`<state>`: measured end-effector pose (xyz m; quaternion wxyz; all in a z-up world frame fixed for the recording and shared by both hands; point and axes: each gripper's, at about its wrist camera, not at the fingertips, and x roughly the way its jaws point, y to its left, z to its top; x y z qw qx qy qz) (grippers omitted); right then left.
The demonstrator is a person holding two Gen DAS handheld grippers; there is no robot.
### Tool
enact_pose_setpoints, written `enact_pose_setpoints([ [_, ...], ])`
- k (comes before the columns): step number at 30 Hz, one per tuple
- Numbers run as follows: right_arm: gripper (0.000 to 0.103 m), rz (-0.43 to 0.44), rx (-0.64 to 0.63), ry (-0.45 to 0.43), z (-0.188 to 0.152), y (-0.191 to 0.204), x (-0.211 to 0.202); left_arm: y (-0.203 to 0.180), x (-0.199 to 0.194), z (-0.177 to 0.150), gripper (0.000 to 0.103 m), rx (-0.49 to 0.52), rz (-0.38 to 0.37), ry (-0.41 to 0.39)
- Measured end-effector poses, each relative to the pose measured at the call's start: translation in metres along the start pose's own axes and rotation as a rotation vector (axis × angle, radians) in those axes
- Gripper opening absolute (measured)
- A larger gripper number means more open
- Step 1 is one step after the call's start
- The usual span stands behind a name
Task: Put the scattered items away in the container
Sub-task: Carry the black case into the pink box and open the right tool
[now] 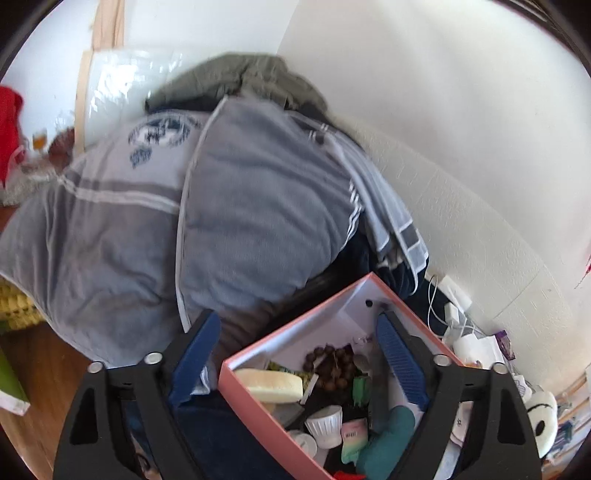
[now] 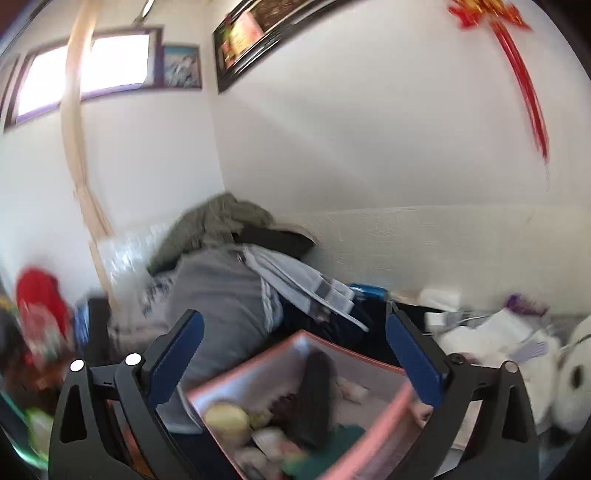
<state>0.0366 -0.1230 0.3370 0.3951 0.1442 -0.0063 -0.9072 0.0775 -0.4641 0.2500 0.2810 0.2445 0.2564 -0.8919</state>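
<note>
left wrist view shows the pink box (image 1: 258, 354) directly ahead and below the left claw (image 1: 299, 354), whose blue pads stand wide apart with nothing between them but the box's near corner in the background; the claw is released. contents are legible here: a pale sponge (image 1: 271, 384), a cluster of dark beads (image 1: 332, 365), a white ribbed cup (image 1: 327, 424), a teal object (image 1: 388, 439) and a small pastel packet (image 1: 354, 435), all lying inside the walls. the box's long axis runs from lower left to upper right, away from the camera toward the white wall (image 1: 443, 110). behind it lies a heap of grey clothing (image 1: 240, 206). loose clutter, including a white plush toy (image 1: 543, 417), remains outside the box to the right, near the wall. right wrist view is blurred; the right claw (image 2: 295, 362) is likewise released and empty, with the same box (image 2: 258, 373) below and ahead. judged from both views, the right claw is nearer the leftover clutter (image 2: 498, 332). only the right view shows the framed pictures (image 2: 258, 33) and window (image 2: 85, 66); only the left resolves the box's contents.
</note>
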Motion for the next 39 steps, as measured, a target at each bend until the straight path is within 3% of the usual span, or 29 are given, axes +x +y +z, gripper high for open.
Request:
enact_pose_setpoints([
  [2, 0.102, -0.034, -0.036, 0.044, -0.015, 0.008, -0.016, -0.012, -0.018, -0.007, 0.103, 0.040, 0.004, -0.045],
  [6, 0.102, -0.080, -0.036, 0.164, -0.051, 0.014, -0.044, -0.040, -0.068, -0.039, 0.103, 0.191, 0.015, -0.100],
  [14, 0.102, -0.192, -0.003, 0.308, -0.122, 0.007, -0.110, -0.057, -0.148, -0.154, 0.103, 0.320, 0.022, 0.020],
  [17, 0.102, -0.206, 0.007, 0.307, -0.132, 0.012, -0.140, -0.062, -0.172, -0.181, 0.103, 0.379, 0.123, 0.020],
  [20, 0.102, -0.206, 0.028, 0.308, -0.140, 0.017, -0.156, -0.063, -0.197, -0.196, 0.103, 0.437, 0.244, -0.051],
  [22, 0.102, -0.191, 0.043, 0.313, -0.144, 0.022, -0.165, -0.056, -0.213, -0.199, 0.103, 0.425, 0.271, -0.092],
  [24, 0.102, -0.190, 0.058, 0.315, -0.149, 0.024, -0.172, -0.047, -0.229, -0.200, 0.103, 0.379, 0.231, -0.098],
  [27, 0.102, -0.191, 0.076, 0.330, -0.154, 0.026, -0.178, -0.035, -0.247, -0.200, 0.103, 0.328, 0.102, -0.085],
  [31, 0.102, -0.201, 0.089, 0.333, -0.157, 0.028, -0.186, -0.028, -0.273, -0.201, 0.103, 0.285, -0.022, -0.133],
  [39, 0.102, -0.210, 0.125, 0.331, -0.158, 0.025, -0.199, -0.042, -0.298, -0.205, 0.103, 0.349, -0.028, -0.148],
])
